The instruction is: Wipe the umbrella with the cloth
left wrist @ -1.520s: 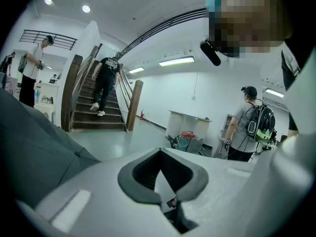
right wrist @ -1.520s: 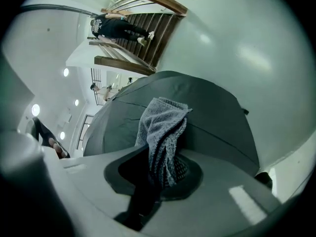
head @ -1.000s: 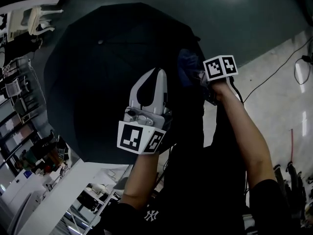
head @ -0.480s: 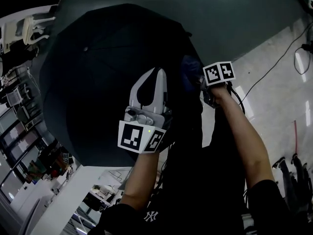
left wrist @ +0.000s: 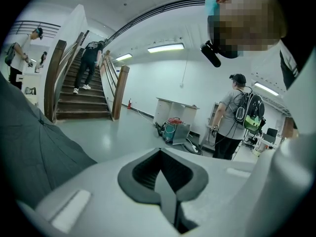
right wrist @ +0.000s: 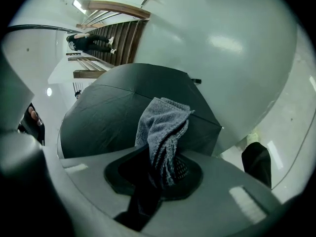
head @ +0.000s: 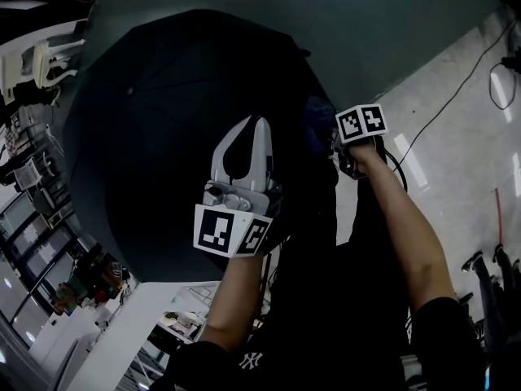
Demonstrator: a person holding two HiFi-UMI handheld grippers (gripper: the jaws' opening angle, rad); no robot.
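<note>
Umbrella [head: 179, 120]: open, dark canopy on the floor. Cloth [right wrist: 160, 127]: grey, pinched tight in the right gripper [right wrist: 165, 169] by the canopy's right edge; contact unclear. Left gripper [head: 257, 125]: jaws together, empty, above the canopy. Step judged: wiping. Next move: press the cloth down and sweep.

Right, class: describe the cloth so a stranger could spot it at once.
Start at the big open dark umbrella on the pale floor. In front of it, the right gripper pinches a grey looped-pile cloth, the only fluffy thing against that smooth canopy.
</note>
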